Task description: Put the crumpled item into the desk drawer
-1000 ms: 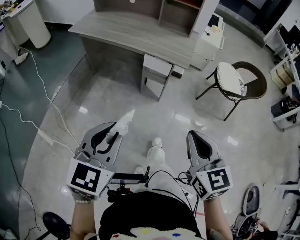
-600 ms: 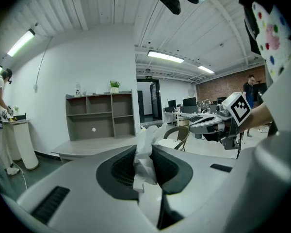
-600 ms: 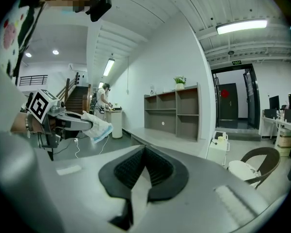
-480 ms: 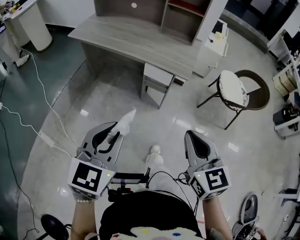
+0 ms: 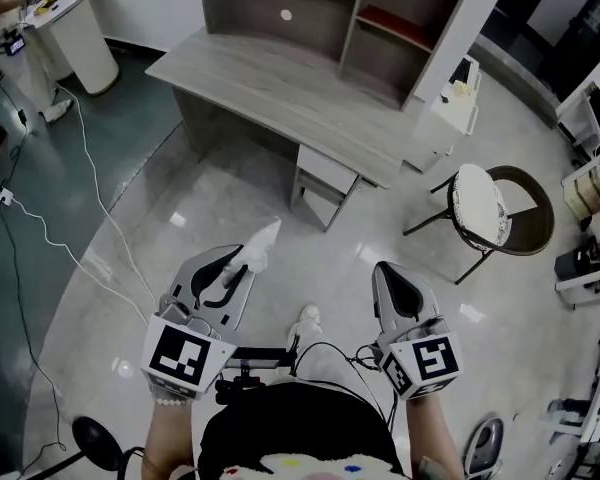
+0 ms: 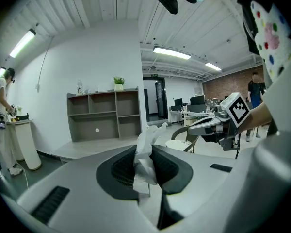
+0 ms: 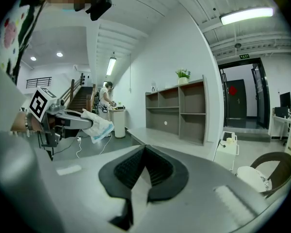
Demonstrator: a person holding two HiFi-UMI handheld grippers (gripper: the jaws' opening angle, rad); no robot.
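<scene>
Glossy pale floor (image 5: 230,188) fills the middle of the head view, turning to a dark green strip at the left edge, where a white cable (image 5: 88,193) trails across it. At the top centre stands a grey wood bench (image 5: 270,83) with an open shelf unit (image 5: 330,3) behind it and a drawer (image 5: 328,171) under its near edge. A small white cabinet (image 5: 456,93) sits at the upper right and a round-seated chair (image 5: 492,208) at the right. A white stand (image 5: 80,33) is at the upper left.

The left gripper (image 5: 242,264), at lower left, is closed on the crumpled item (image 5: 263,240), a white wad pinched between its pads and sticking out past the tips, well apart from the drawer. The right gripper (image 5: 393,280), at lower right, has its jaws pressed fully together with nothing between them.
</scene>
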